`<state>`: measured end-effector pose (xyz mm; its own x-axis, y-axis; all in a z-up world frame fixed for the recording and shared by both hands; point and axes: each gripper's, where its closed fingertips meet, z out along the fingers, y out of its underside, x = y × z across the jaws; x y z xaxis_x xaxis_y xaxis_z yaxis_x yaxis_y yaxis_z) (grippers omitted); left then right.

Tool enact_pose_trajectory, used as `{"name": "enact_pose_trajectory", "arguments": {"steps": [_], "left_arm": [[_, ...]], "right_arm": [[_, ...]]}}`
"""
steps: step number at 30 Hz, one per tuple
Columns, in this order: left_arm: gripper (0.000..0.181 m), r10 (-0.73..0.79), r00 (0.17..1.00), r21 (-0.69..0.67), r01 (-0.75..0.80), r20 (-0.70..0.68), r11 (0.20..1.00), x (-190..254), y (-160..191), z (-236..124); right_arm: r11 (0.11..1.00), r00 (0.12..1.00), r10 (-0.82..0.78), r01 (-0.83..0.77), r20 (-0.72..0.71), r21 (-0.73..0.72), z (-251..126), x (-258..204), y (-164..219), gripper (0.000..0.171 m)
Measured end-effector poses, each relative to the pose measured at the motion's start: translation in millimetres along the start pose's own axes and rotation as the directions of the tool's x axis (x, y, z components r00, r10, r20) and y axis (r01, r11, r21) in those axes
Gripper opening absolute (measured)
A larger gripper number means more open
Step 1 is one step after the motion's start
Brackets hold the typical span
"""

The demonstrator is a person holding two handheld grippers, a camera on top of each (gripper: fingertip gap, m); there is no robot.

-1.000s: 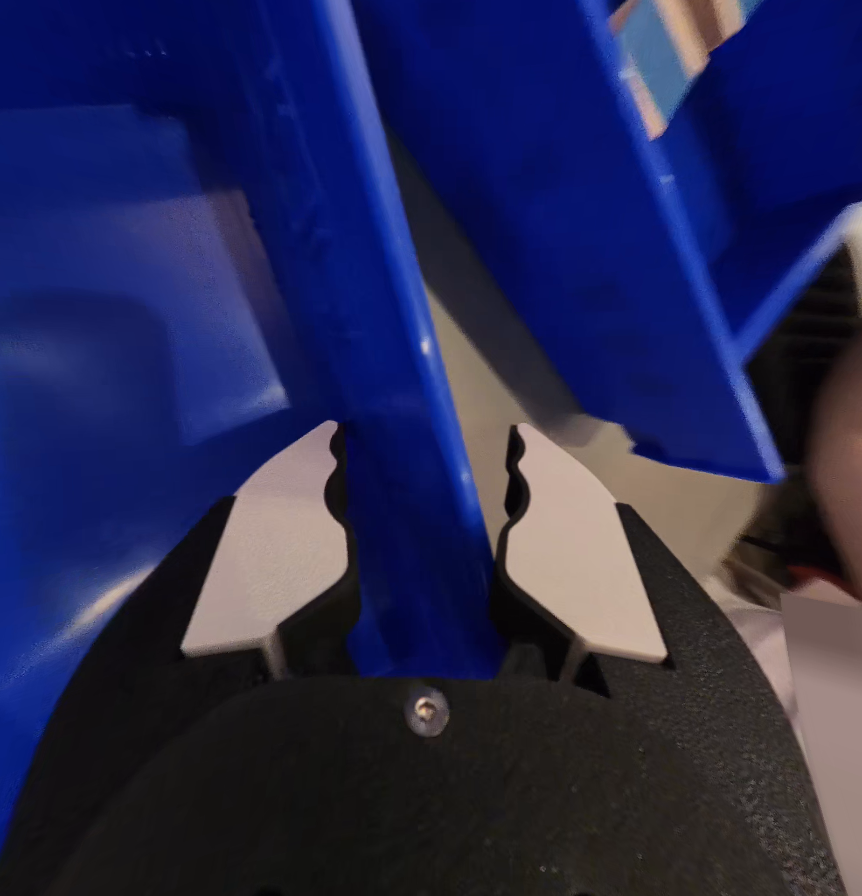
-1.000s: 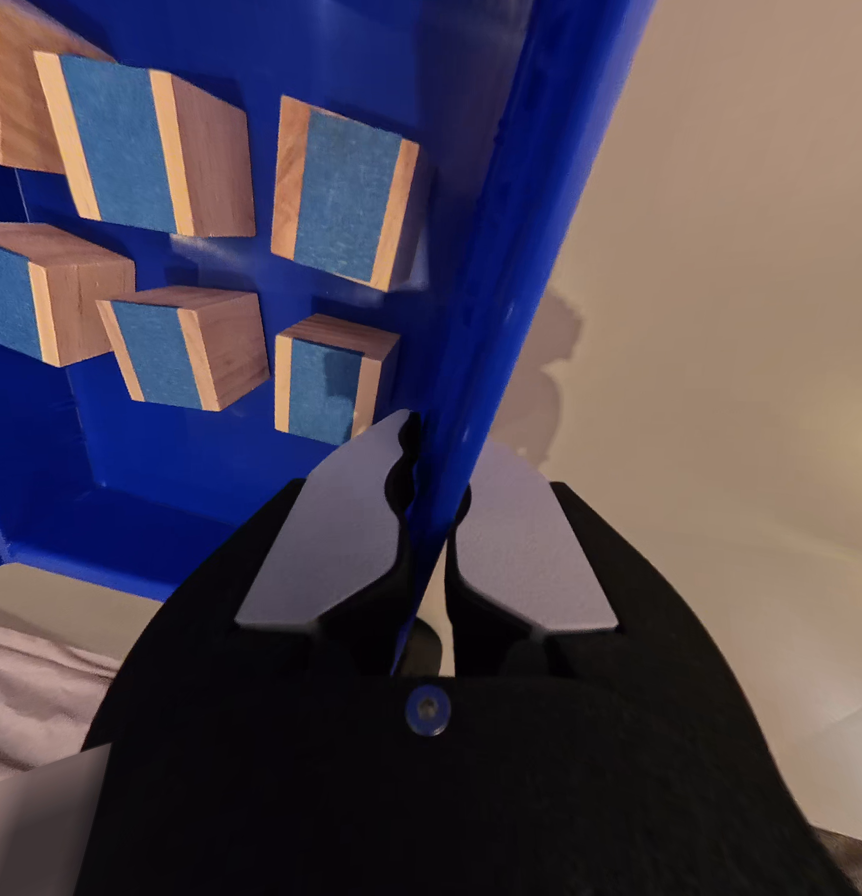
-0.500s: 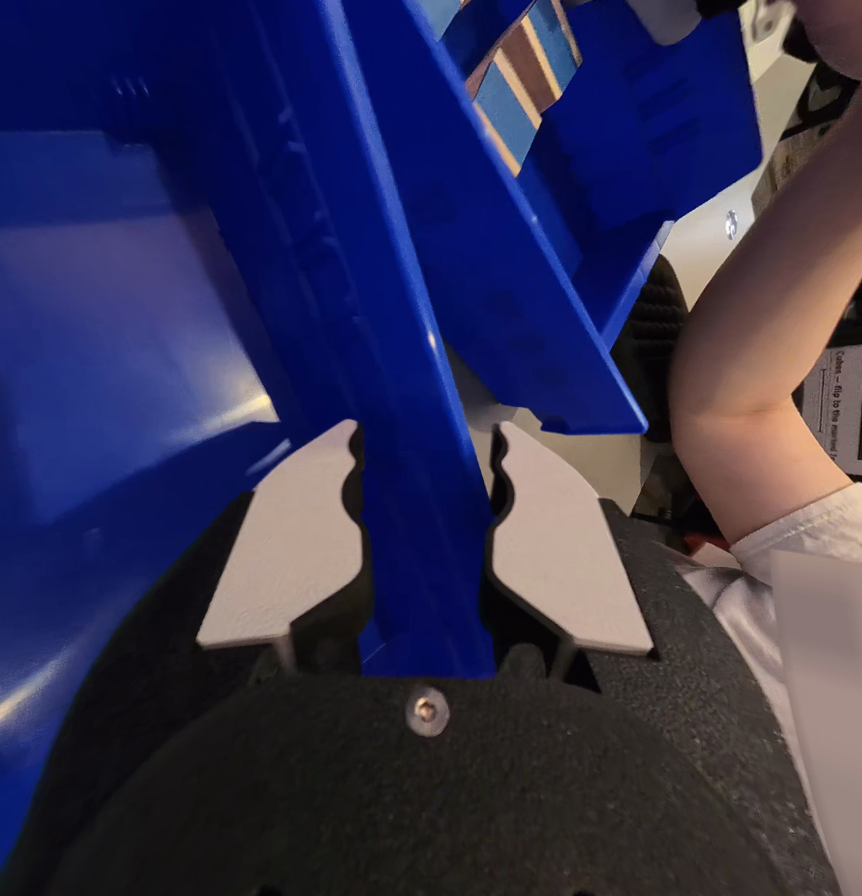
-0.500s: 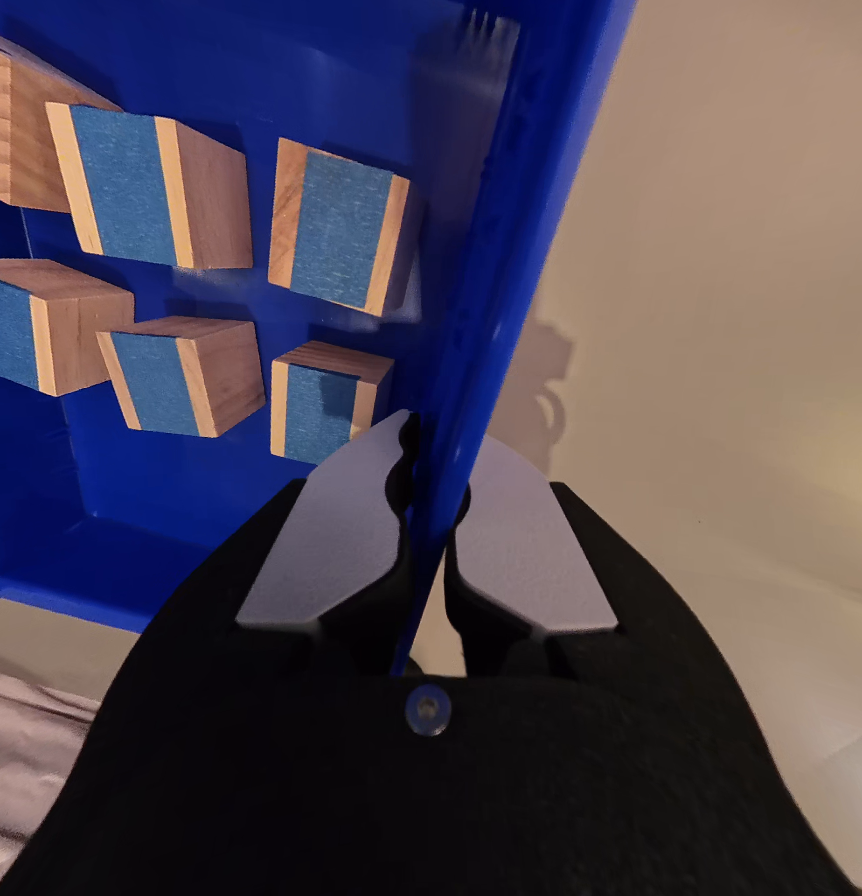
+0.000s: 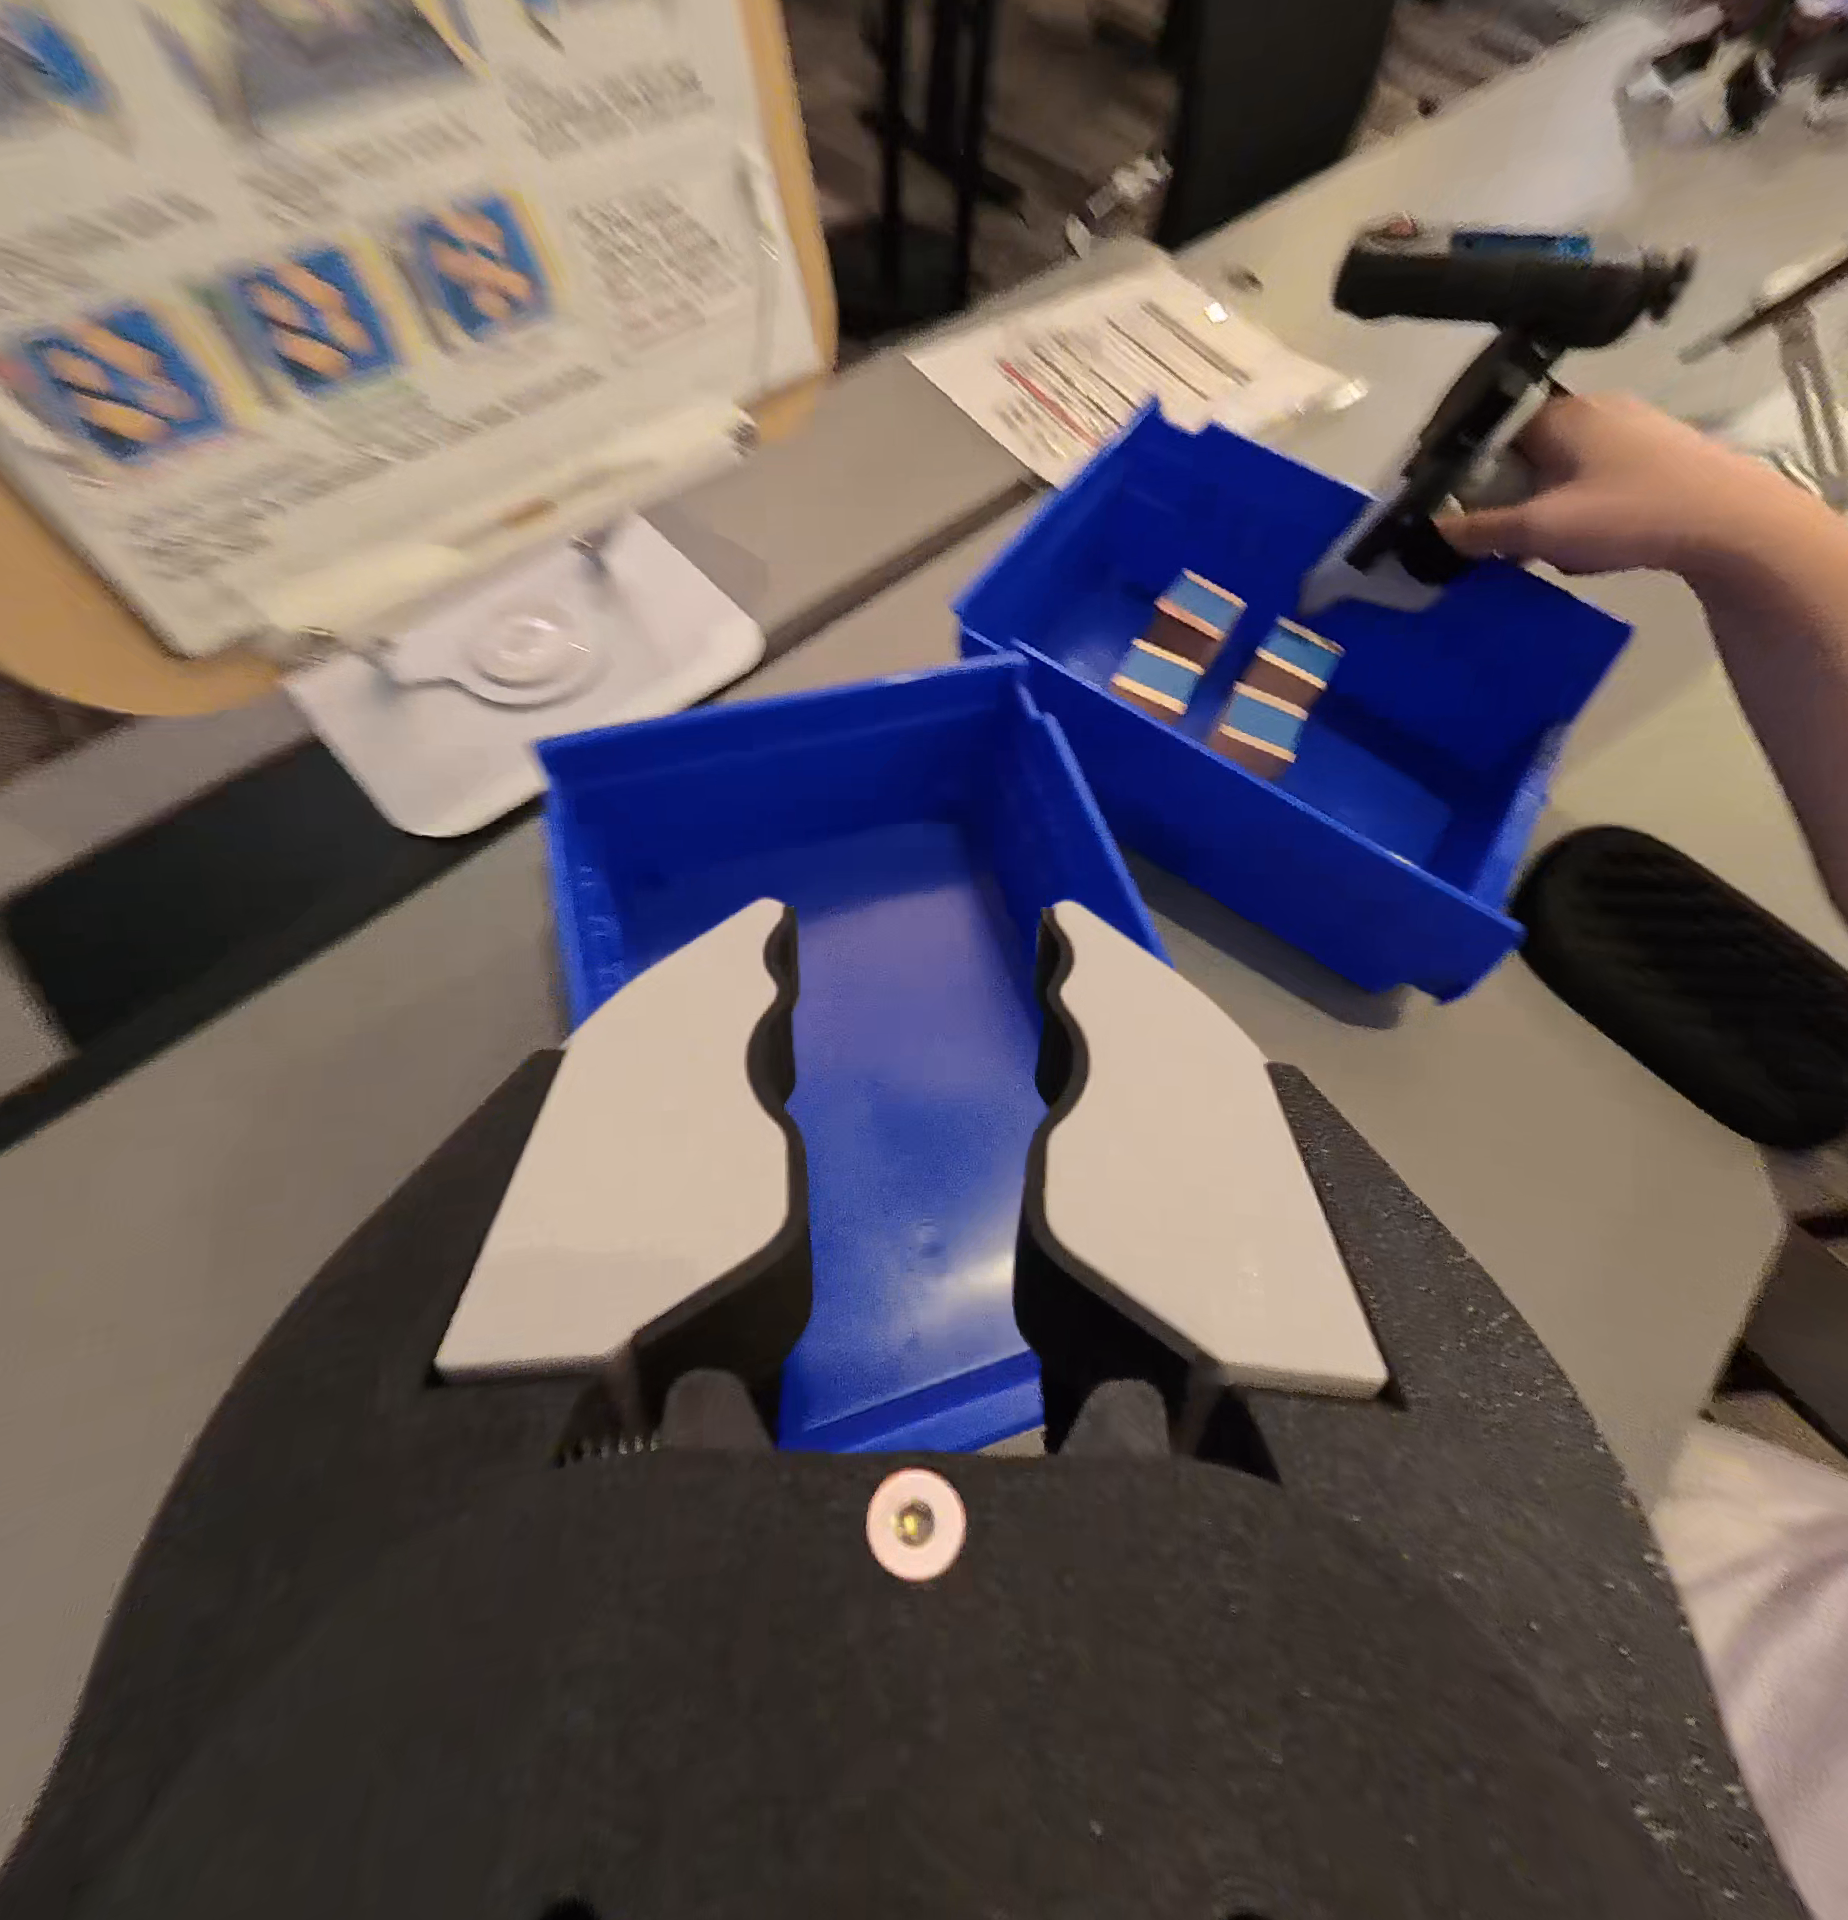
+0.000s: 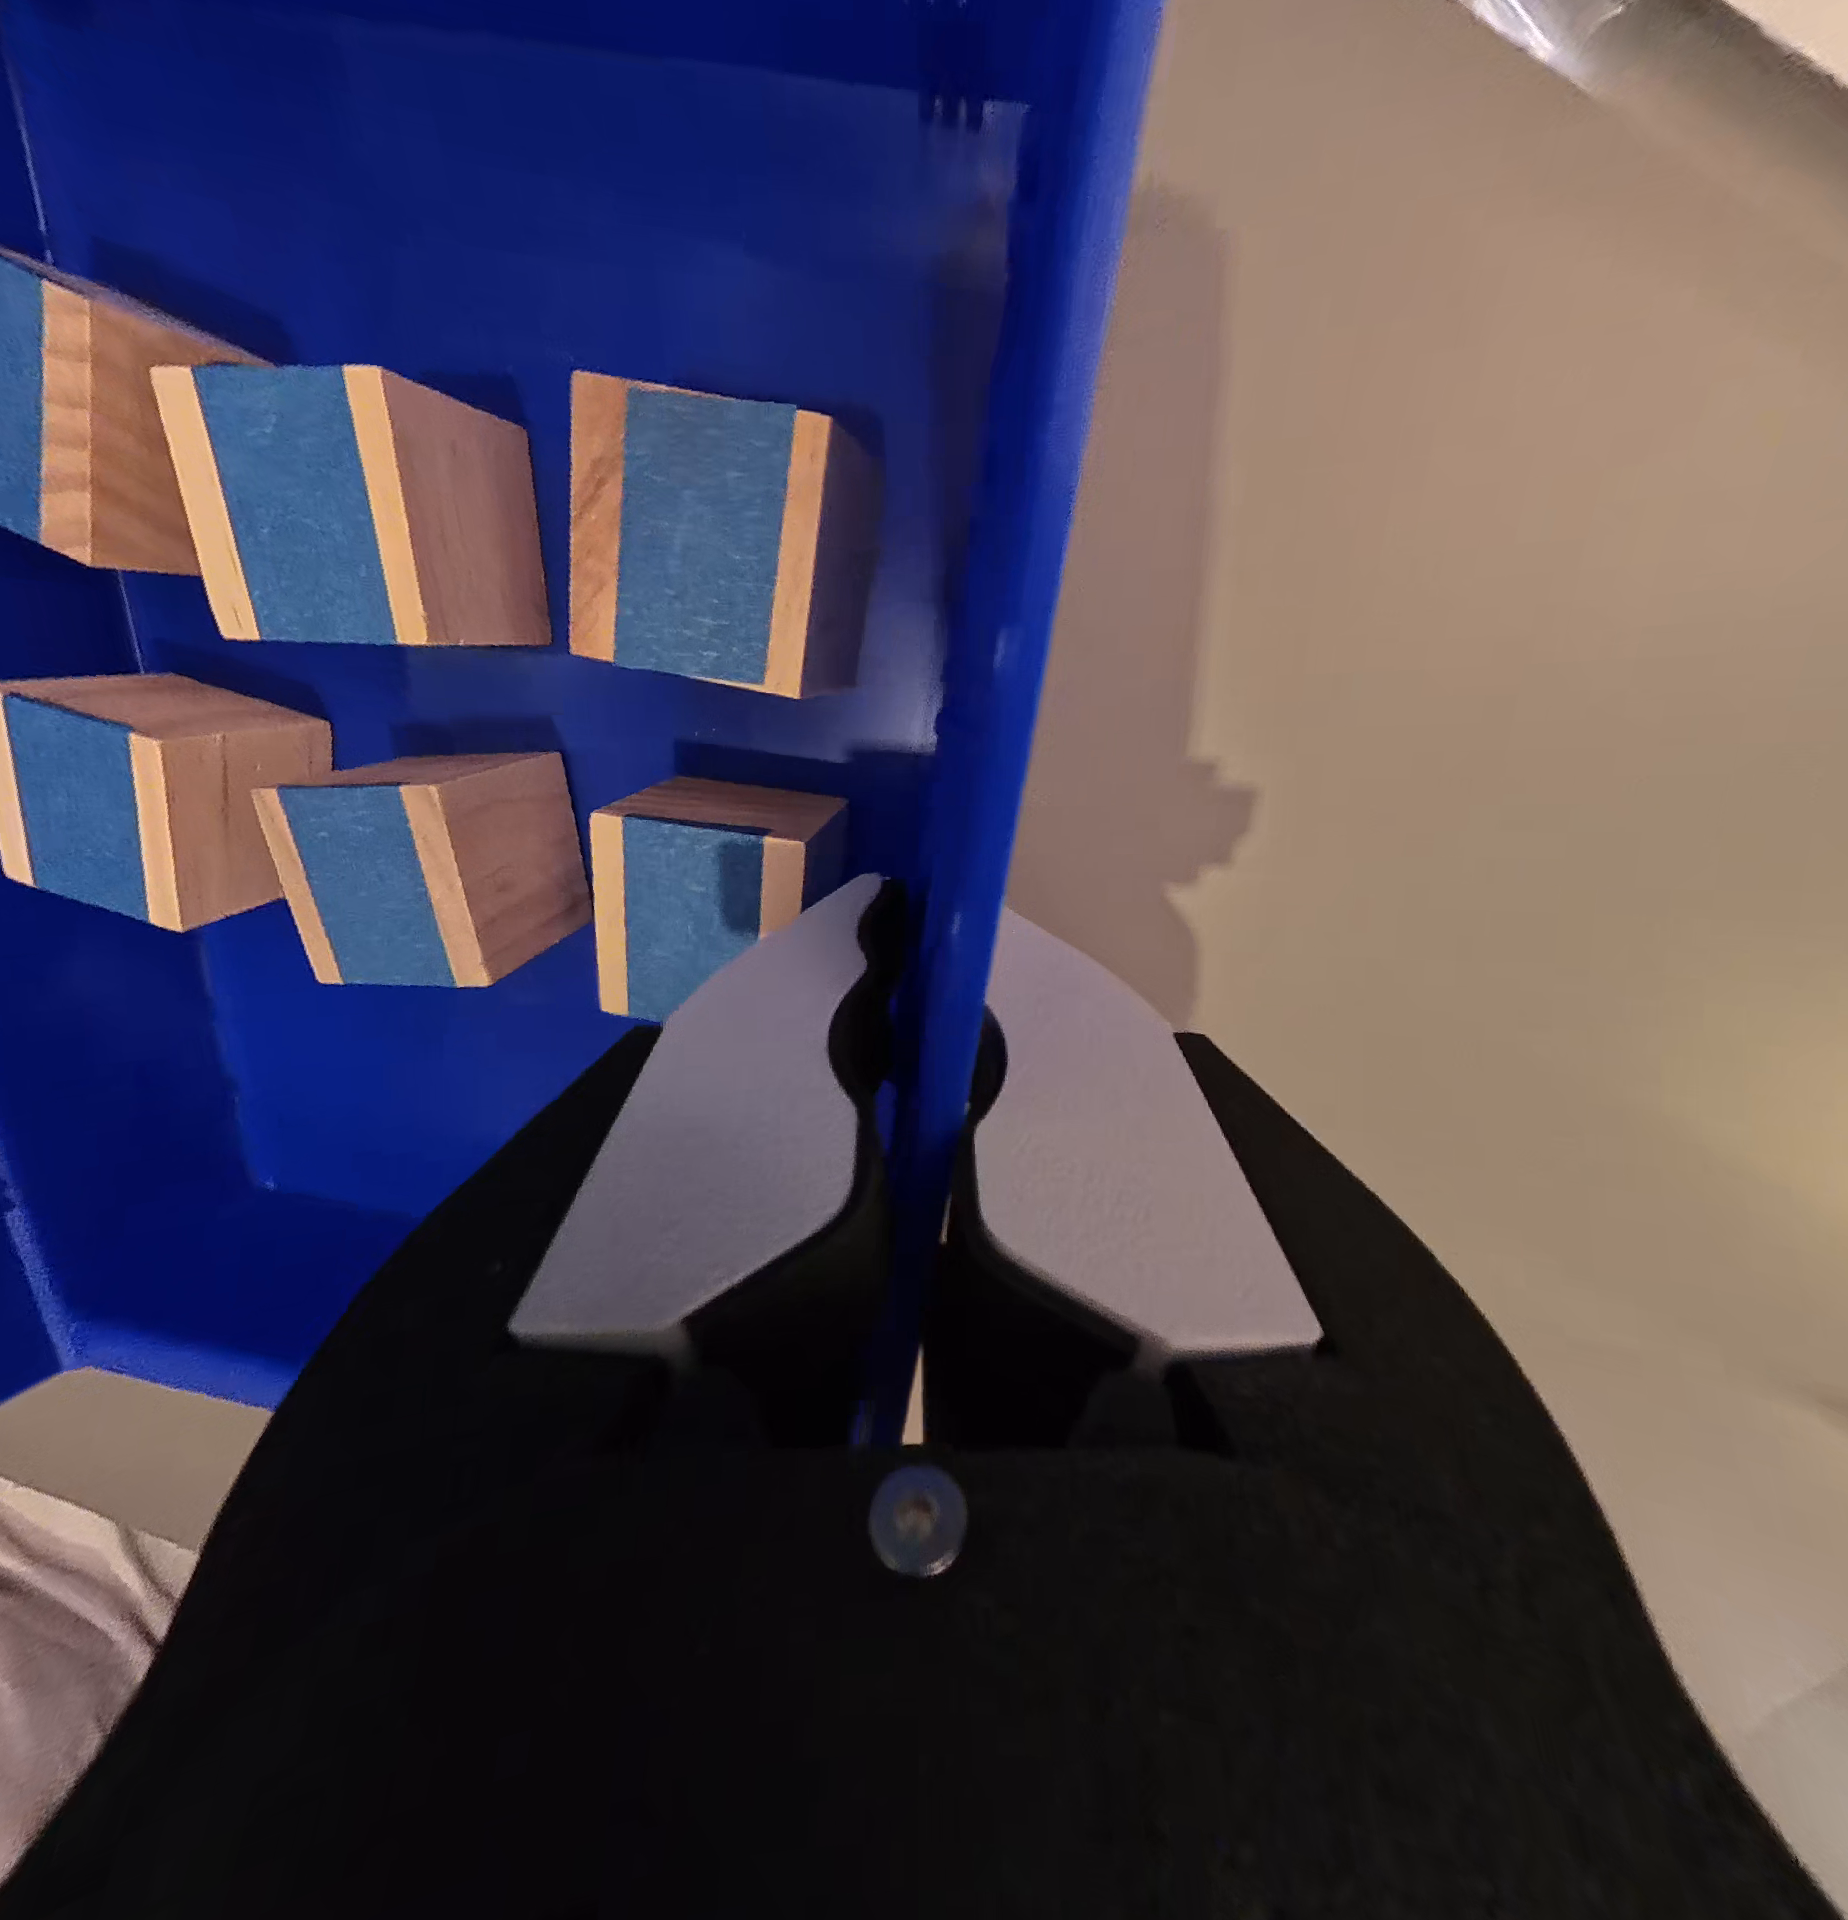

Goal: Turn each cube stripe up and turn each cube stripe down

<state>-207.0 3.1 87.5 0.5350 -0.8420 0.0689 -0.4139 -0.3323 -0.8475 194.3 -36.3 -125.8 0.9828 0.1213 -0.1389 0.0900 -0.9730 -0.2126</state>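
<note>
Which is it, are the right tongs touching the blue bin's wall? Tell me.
Touching. The right wrist view shows the right tongs shut on the blue bin's wall, fingers on both faces.

on my counter [image 5: 276, 1195] two bins sit side by side and touch at a corner: the empty bin [image 5: 795, 790] lies straight ahead of my left tongs [image 5: 915, 1039], the bin with the cubes [image 5: 1315, 831] to its right. the cubes [image 5: 1226, 665] stand in rows inside it. my right tongs [image 6: 925, 997] straddle that bin's far wall. a tilted board [image 5: 380, 260] stands behind the bins, a paper sheet [image 5: 1128, 364] behind the right one.
</note>
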Motion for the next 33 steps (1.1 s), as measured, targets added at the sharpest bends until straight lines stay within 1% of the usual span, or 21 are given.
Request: {"name": "enact_pose_trajectory", "arguments": {"steps": [2, 3, 7, 12, 18, 22, 26, 28, 30, 33], "left_arm": [[0.044, -0.005, 0.999, 0.04, 0.003, 0.051, 0.999, -15.3, -2.9, -20.1], [0.044, -0.011, 0.999, 0.042, 0.009, 0.052, 0.999, -19.9, -2.2, -27.4], [0.044, -0.064, 0.998, 0.036, 0.064, 0.024, 0.997, -36.5, 4.3, -46.9], [0.044, -0.125, 0.989, 0.071, 0.12, 0.078, 0.99, -67.0, 7.7, -71.9], [0.044, -0.196, 0.967, 0.12, 0.178, 0.164, 0.977, -96.6, 16.9, -110.2], [0.044, -0.248, 0.954, 0.152, 0.223, 0.169, 0.963, -106.4, 24.4, -131.0], [0.044, -0.281, 0.946, 0.199, 0.248, 0.159, 0.948, -112.8, 26.0, -147.2], [0.044, -0.298, 0.938, 0.23, 0.255, 0.178, 0.939, -117.5, 26.1, -156.4], [0.044, -0.306, 0.932, 0.247, 0.256, 0.194, 0.935, -119.8, 27.8, -164.6], [0.044, -0.311, 0.932, 0.257, 0.259, 0.187, 0.931, -118.1, 31.6, -174.2]], "right_arm": [[1.0, 1.0, -0.021, 0.021, 0.013, 0.006, -0.1, 2.7, -1.0, 0.008], [0.999, 0.999, -0.043, 0.042, 0.012, 0.009, -0.5, 4.3, -0.6, 0.008], [0.999, 0.999, -0.014, 0.012, 0.037, 0.043, -3.1, 9.6, 0.8, 0.006], [0.999, 0.999, 0.013, -0.015, 0.04, 0.045, -14.4, 18.7, 11.2, 0.006], [0.998, 0.998, 0.053, -0.053, 0.015, 0.027, -42.9, 28.2, 23.6, 0.007], [0.994, 0.995, 0.095, -0.097, 0.025, 0.058, -74.1, 18.5, 17.3, 0.007], [0.992, 0.996, 0.094, -0.095, 0.007, 0.089, -119.0, -7.4, -6.7, 0.007], [0.994, 0.998, 0.055, -0.052, -0.031, 0.098, -142.9, -29.9, -26.5, 0.007], [0.994, 0.998, 0.0, 0.007, -0.058, 0.106, -162.6, -61.8, -50.5, 0.008], [0.991, 0.995, -0.079, 0.086, -0.066, 0.105, -178.9, -124.5, -89.5, 0.008]]}}
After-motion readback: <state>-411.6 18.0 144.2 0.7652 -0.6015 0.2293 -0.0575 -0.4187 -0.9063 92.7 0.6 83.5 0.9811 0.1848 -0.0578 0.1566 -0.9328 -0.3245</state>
